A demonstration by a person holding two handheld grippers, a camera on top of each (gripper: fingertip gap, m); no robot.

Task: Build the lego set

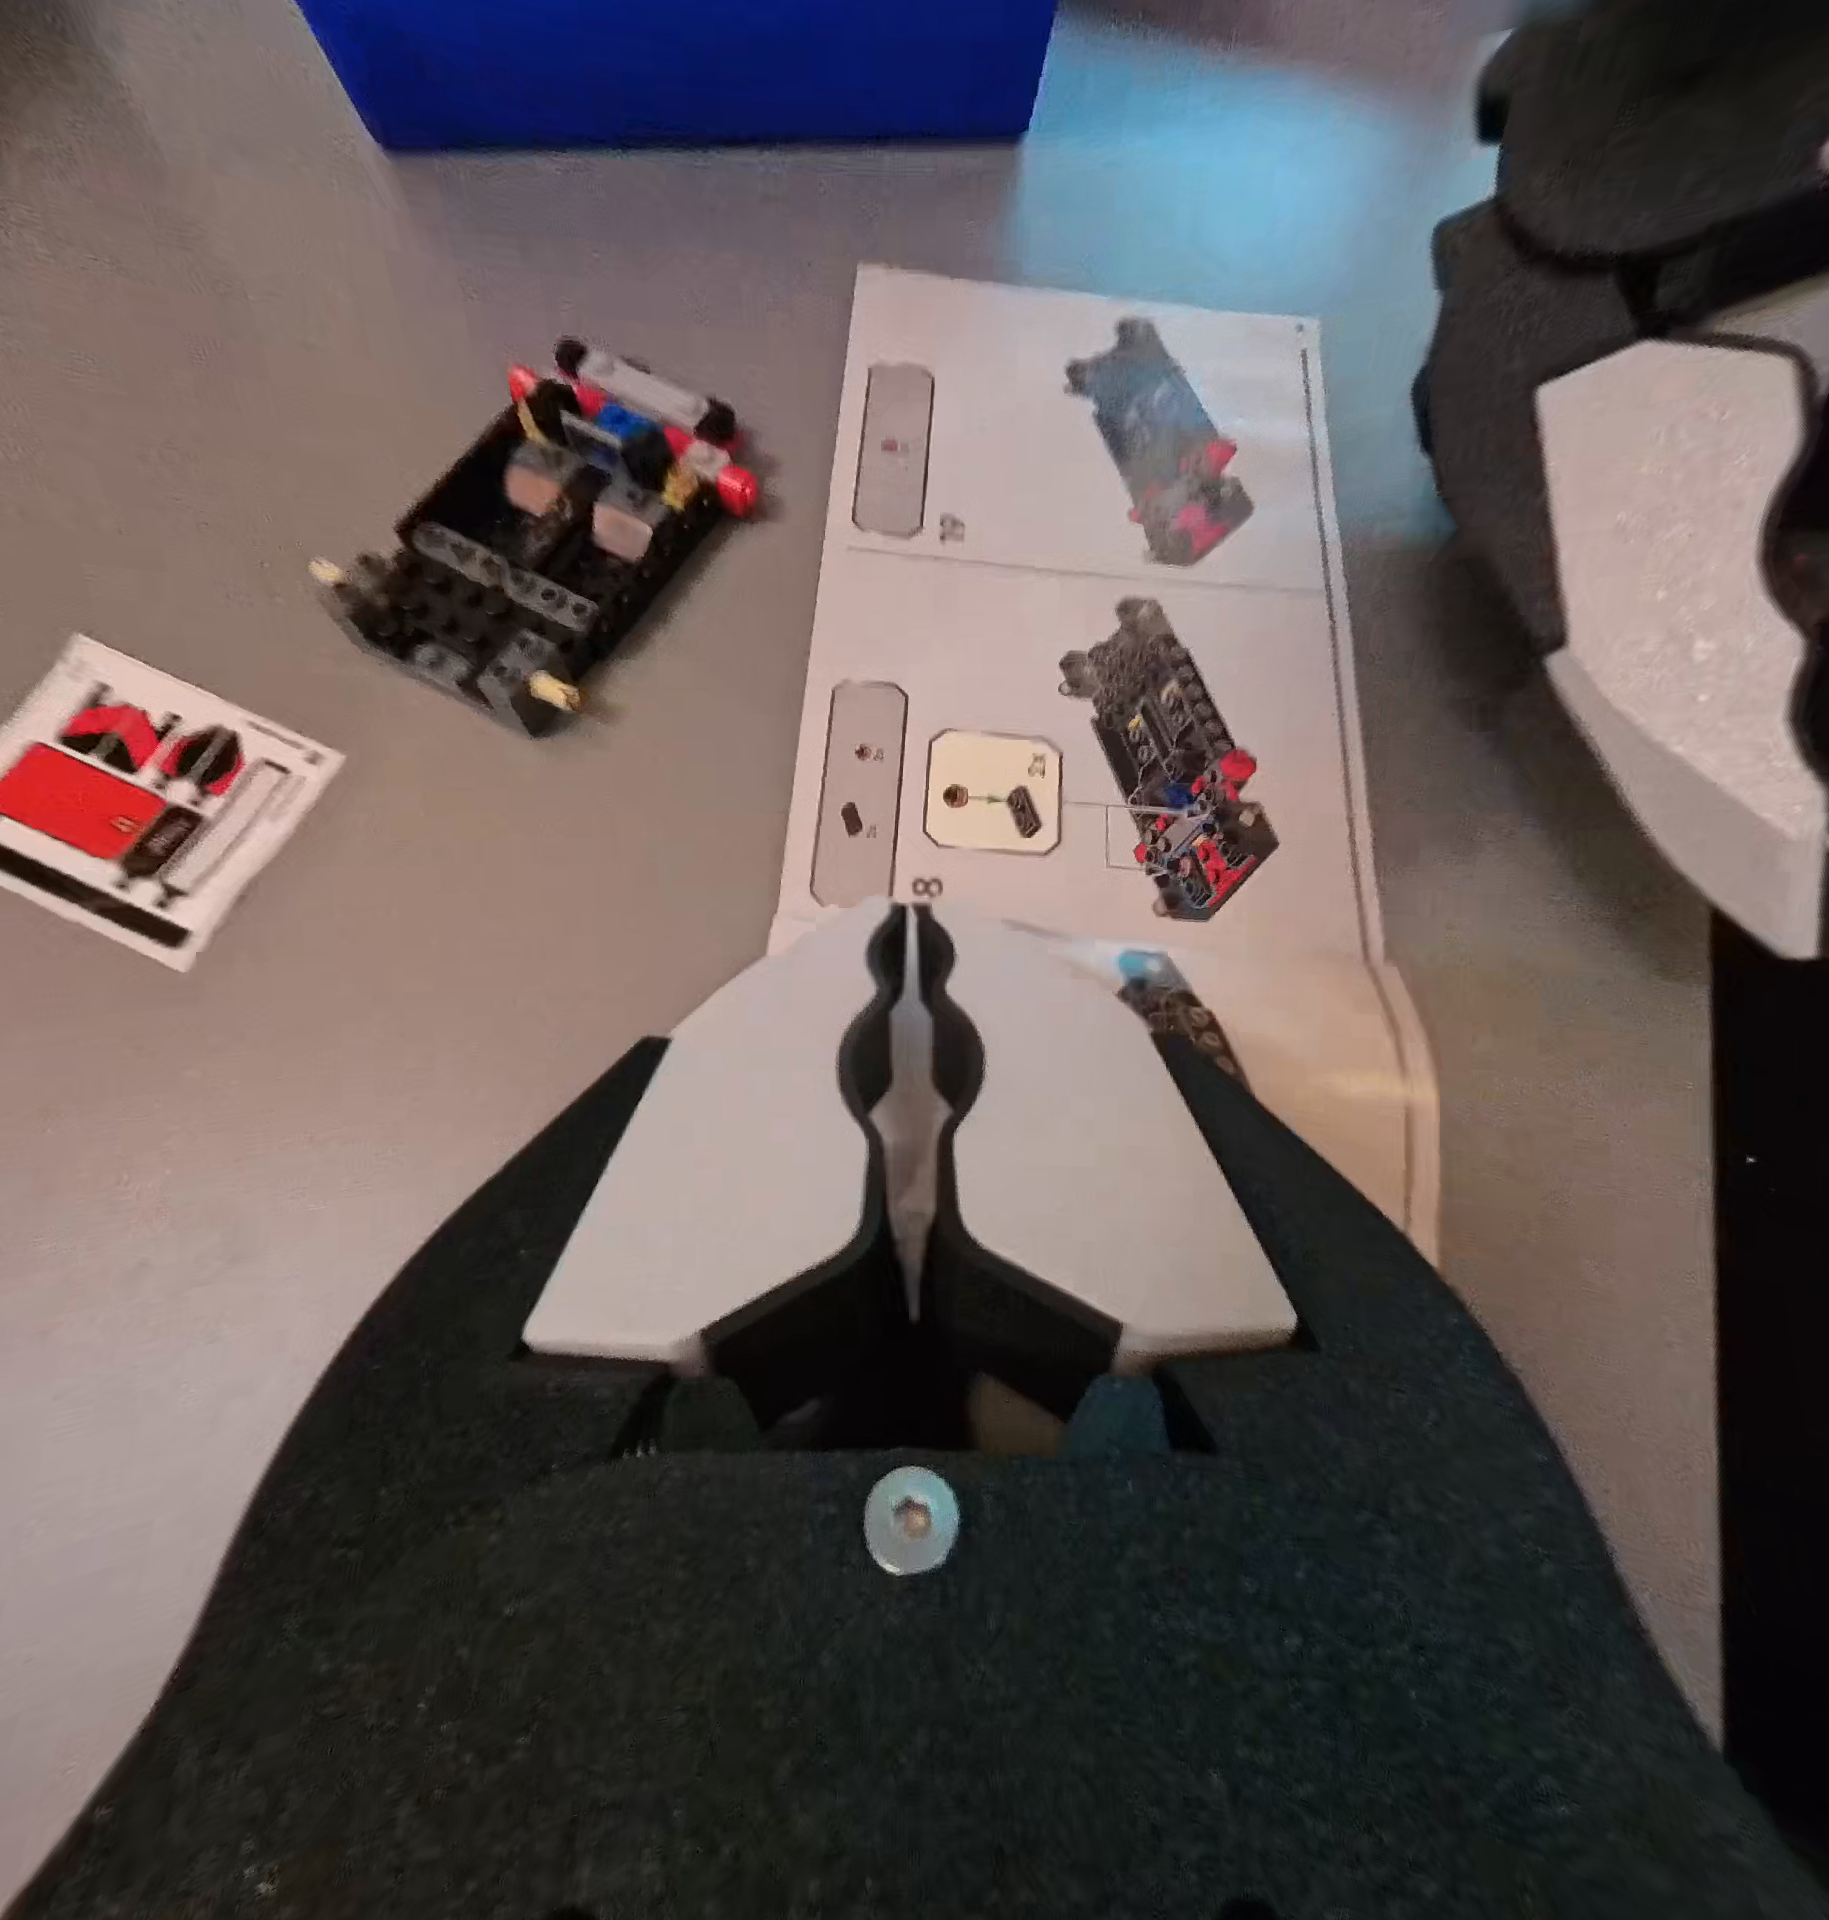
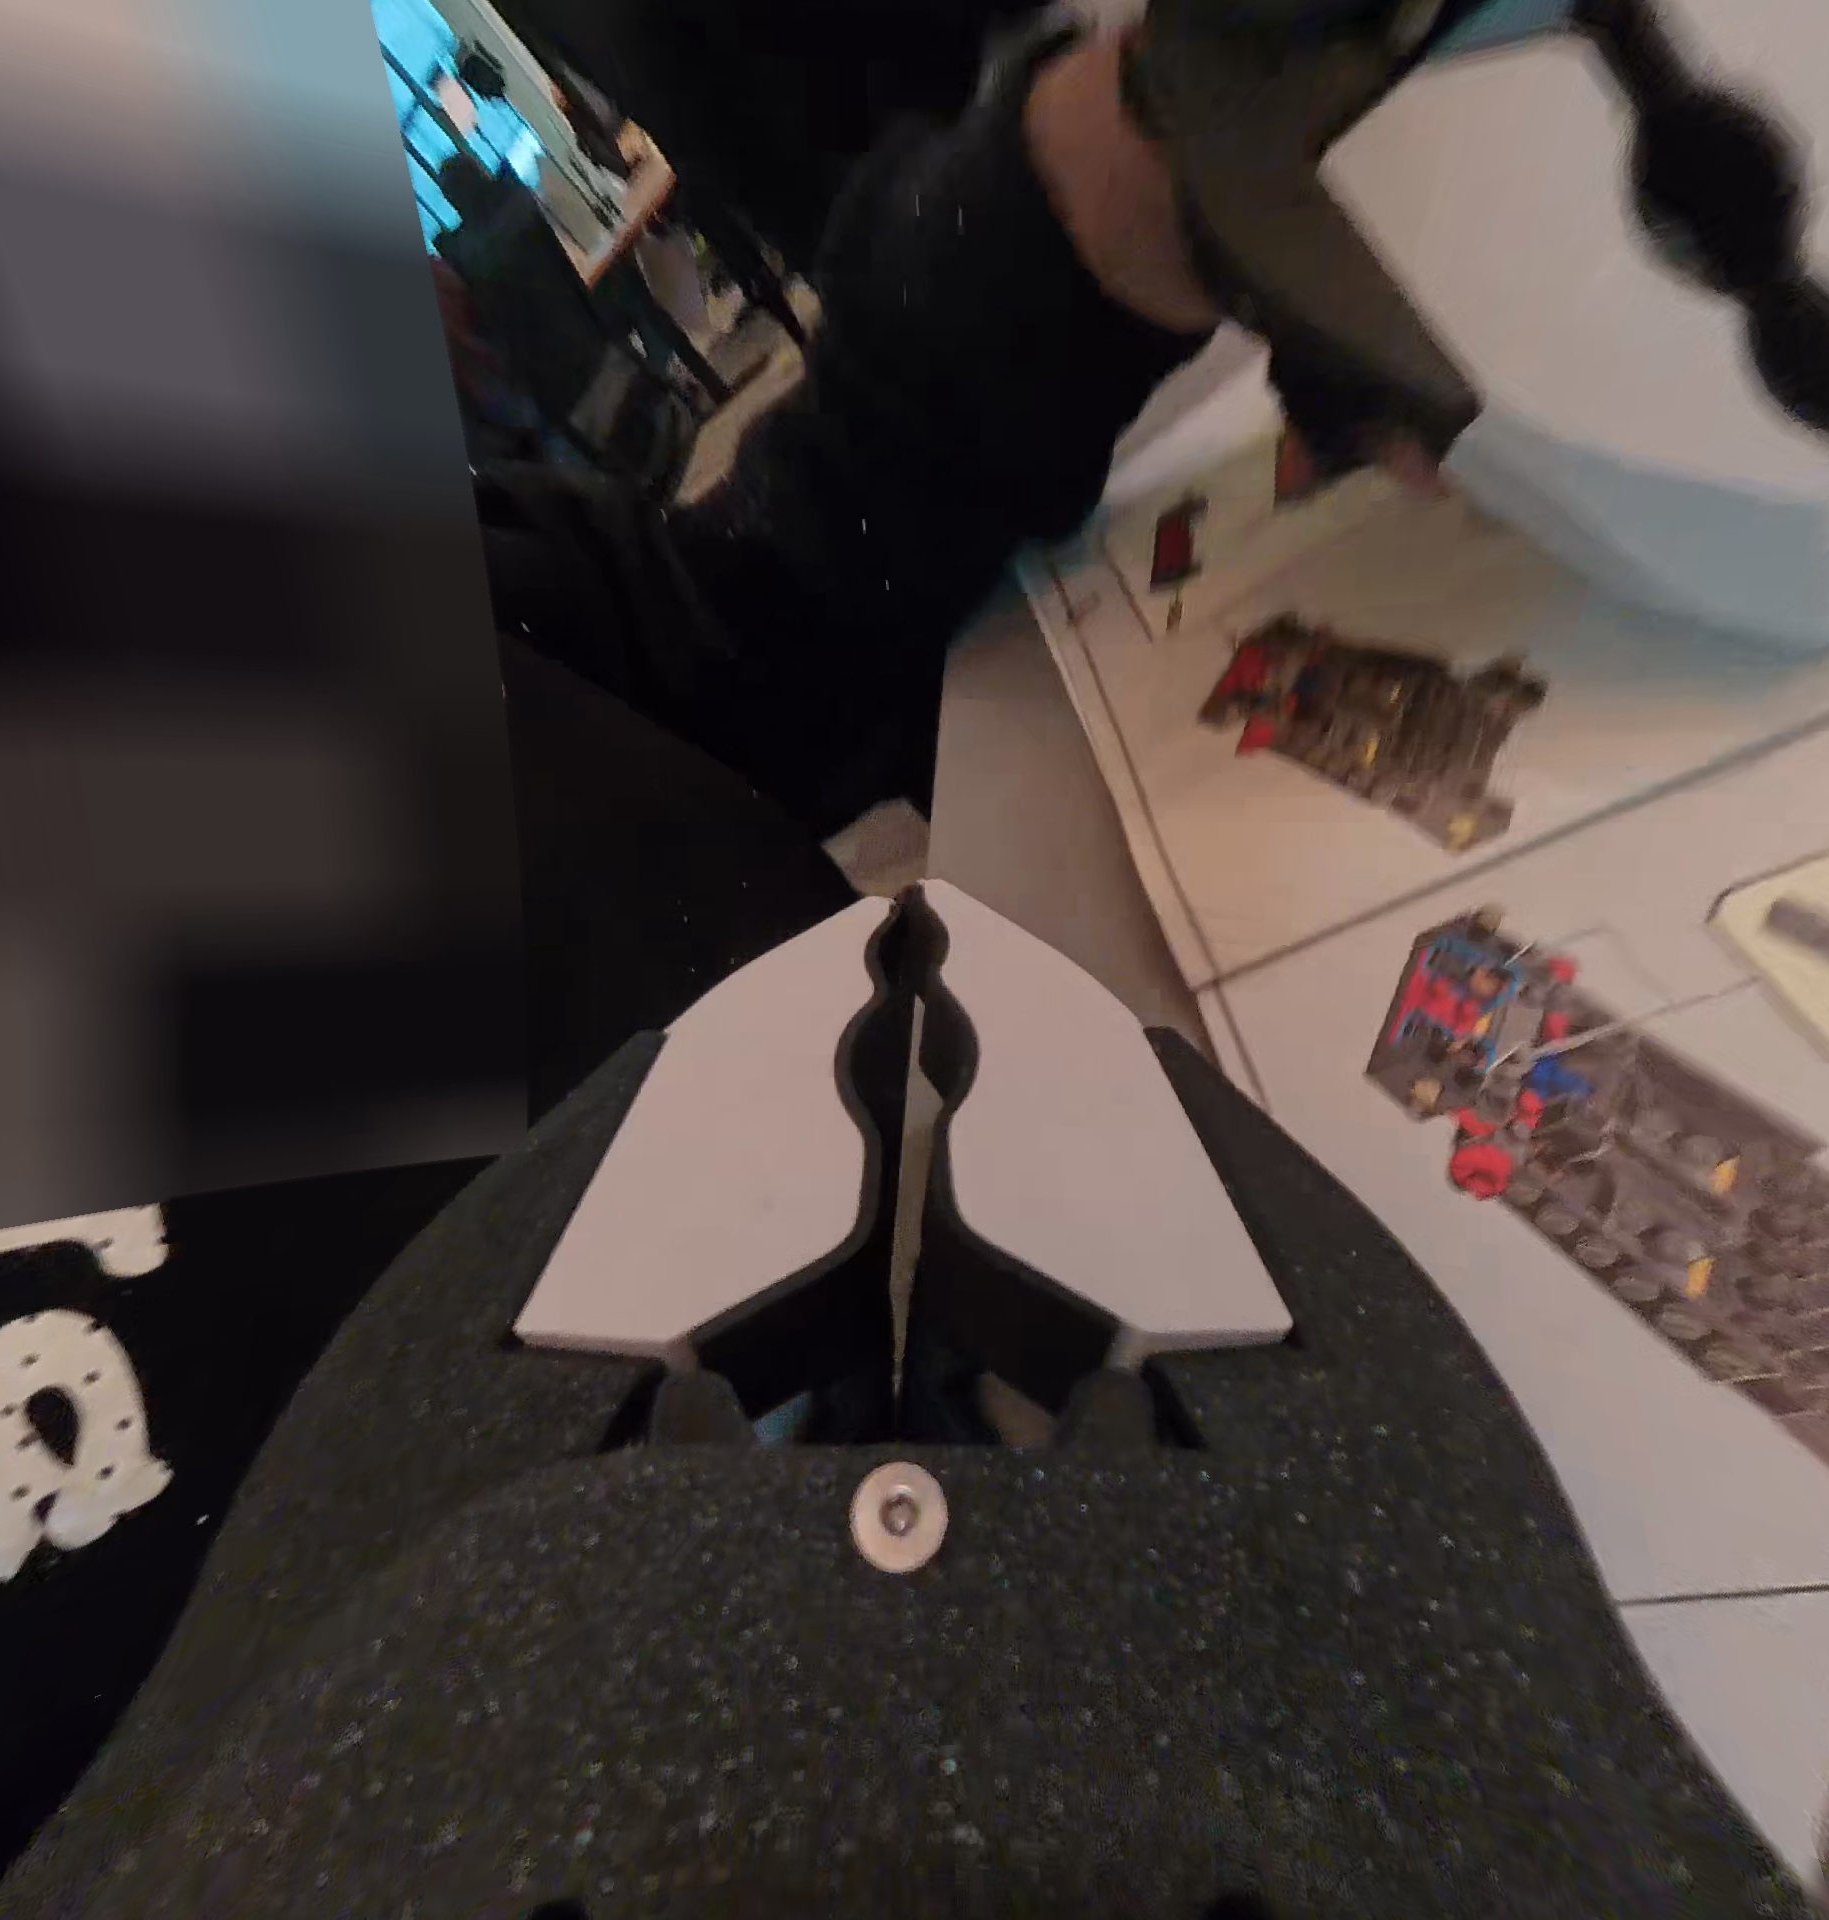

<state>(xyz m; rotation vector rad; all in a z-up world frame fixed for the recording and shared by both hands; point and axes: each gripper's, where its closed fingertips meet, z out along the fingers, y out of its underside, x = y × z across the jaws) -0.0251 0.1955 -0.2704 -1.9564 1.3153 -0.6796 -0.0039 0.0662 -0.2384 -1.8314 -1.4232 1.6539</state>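
A partly built black Lego model (image 1: 536, 540) with red, blue and grey parts sits on the grey table at upper left of the left wrist view. An open instruction booklet (image 1: 1086, 623) lies to its right. My left gripper (image 1: 912, 912) is shut and empty, its tips over the booklet's near edge. My right gripper (image 2: 912, 891) is shut and empty, held above the table edge; it also shows at the right of the left wrist view (image 1: 1783, 582). The booklet shows in the right wrist view (image 2: 1512, 935), with the left gripper (image 2: 1616, 312) over it.
A sticker sheet (image 1: 141, 800) with red and black stickers lies at the left of the table. A blue box (image 1: 681, 62) stands at the far edge. The table's near edge and a person's dark clothing (image 2: 681, 727) show in the right wrist view.
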